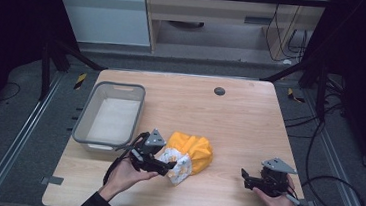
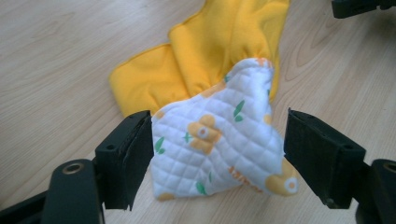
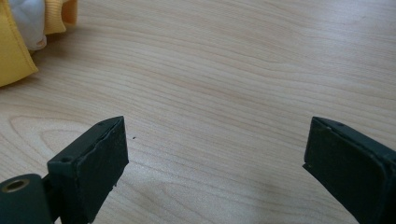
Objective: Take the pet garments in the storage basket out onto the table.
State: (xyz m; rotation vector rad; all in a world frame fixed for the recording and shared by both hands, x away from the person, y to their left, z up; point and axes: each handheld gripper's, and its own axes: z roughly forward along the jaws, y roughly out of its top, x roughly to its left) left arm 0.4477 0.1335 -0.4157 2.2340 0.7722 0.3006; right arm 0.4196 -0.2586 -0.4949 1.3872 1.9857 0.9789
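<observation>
- Left hand-held gripper [image 1: 167,168]: jaws stand wide apart, with the quilted white end of the cloth bundle [image 2: 219,144] lying between them. One pad sits at the fabric's edge and the other stands just clear of it; no grip is seen.
- Cloth bundle: a yellow garment with a white flower-print part, resting on the surface [image 1: 239,123] directly ahead of the left hand-held gripper. Its yellow part extends away from the jaws.
- Right hand-held gripper [image 1: 245,179]: jaws wide open with nothing between them, bare wood beneath. The bundle's yellow hem [image 3: 14,51] lies well ahead of it and off to one side.
- Grey basket [image 1: 84,124]: just behind the left hand-held gripper, on the side away from the bundle; its near rim is close to the gripper's body.
- Open room: a broad bare stretch of surface separates the two hand-held grippers and continues beyond the bundle toward the far edge. The right hand-held gripper sits near the surface's near corner.
</observation>
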